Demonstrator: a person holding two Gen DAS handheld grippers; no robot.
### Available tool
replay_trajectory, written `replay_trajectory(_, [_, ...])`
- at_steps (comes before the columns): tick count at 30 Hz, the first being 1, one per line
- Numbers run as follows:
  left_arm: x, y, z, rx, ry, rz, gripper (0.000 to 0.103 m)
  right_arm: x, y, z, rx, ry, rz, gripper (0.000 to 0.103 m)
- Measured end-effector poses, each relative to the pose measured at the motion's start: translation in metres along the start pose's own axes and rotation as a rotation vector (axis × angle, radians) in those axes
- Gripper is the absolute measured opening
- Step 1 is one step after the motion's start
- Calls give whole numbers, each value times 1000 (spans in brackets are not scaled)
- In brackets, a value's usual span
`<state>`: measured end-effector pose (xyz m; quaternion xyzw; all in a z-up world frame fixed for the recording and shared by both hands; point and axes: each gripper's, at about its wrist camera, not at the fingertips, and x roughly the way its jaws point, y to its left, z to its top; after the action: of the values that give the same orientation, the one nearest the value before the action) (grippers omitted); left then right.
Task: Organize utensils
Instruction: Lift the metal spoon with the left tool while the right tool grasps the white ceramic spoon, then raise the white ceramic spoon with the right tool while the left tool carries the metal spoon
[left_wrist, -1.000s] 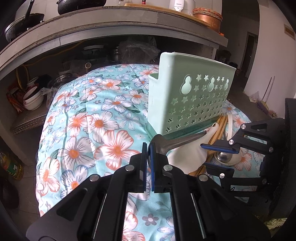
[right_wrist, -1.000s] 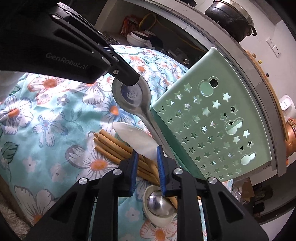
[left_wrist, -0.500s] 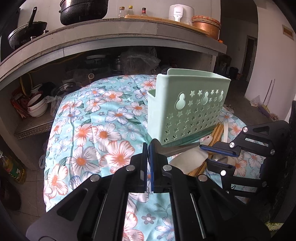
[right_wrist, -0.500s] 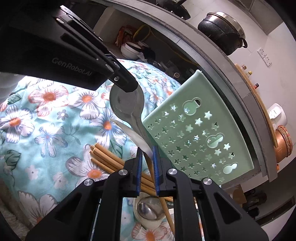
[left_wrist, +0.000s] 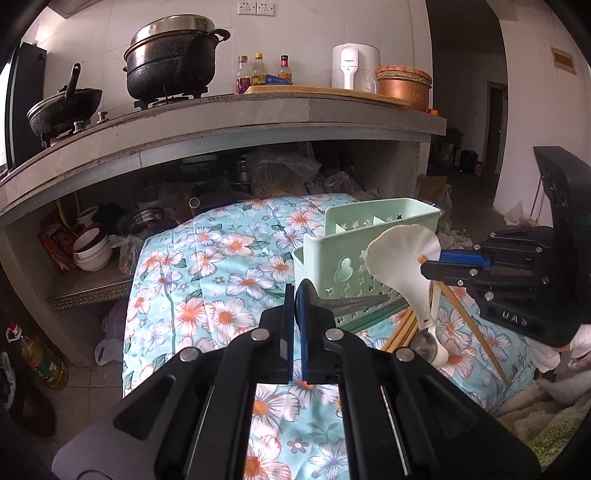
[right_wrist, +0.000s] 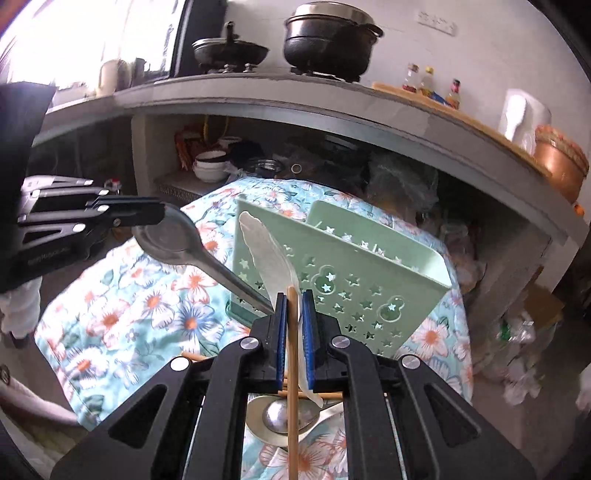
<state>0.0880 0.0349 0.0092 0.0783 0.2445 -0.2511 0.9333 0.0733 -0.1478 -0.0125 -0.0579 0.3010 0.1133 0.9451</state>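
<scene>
Right claw (right_wrist: 293, 321) closing on my white rice paddle (right_wrist: 271, 258) and one chopstick (right_wrist: 292, 387); left claw (left_wrist: 295, 317) grips a steel spoon (right_wrist: 173, 240).

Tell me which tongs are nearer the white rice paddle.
Right. The right tongs grip the white rice paddle together with a chopstick; the left tongs hold a metal spoon beside it.

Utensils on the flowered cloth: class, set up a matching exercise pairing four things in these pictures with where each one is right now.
Things:
1. metal spoon
2. white rice paddle
3. green caddy
4. black pot

Places:
A. on the stove on the counter
B. pinched by its bowl in the left hand-held gripper
C. standing on the flowered cloth
D. lifted with a chopstick in the right hand-held gripper

Pairs: 1-B, 2-D, 3-C, 4-A
</scene>
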Motion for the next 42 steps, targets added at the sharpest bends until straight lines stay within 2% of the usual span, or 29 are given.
replay_trajectory(5, [1, -1, 1, -2, 1, 8, 2, 4, -43, 1, 209, 6, 94, 9])
replay_trajectory(8, [4, -1, 0, -10, 9, 13, 2, 13, -46, -2, 209, 20, 85, 9])
replay_trajectory(11, [4, 0, -2, -17, 12, 25, 2, 15, -26, -2, 110, 27, 70, 9])
replay_trajectory(17, [9, 18, -11, -68, 43, 94, 2, 16, 31, -8, -189, 24, 23, 9])
replay_trajectory(23, [5, 45, -21, -156, 53, 147, 2, 32, 88, -34, -476, 68, 11, 10])
replay_trajectory(25, [6, 52, -25, -188, 62, 147, 2, 38, 104, -47, -552, 93, 34, 11])
replay_trajectory(26, [6, 55, -27, -200, 67, 147, 2, 41, 110, -52, -573, 111, 44, 12])
replay_trajectory(27, [7, 57, -29, -208, 72, 148, 2, 44, 113, -57, -588, 130, 54, 18])
replay_trajectory(28, [8, 58, -30, -214, 75, 147, 2, 45, 114, -60, -594, 147, 65, 29])
replay_trajectory(31, [10, 58, -33, -219, 77, 144, 2, 40, 111, -63, -576, 166, 104, 41])
replay_trajectory(33, [12, 58, -34, -223, 77, 138, 2, 34, 106, -61, -551, 165, 115, 45])
replay_trajectory(36, [14, 59, -34, -228, 77, 130, 2, 33, 104, -60, -556, 166, 100, 45])
replay_trajectory(42, [16, 58, -35, -228, 79, 121, 2, 34, 122, -78, -679, 186, 86, 45])
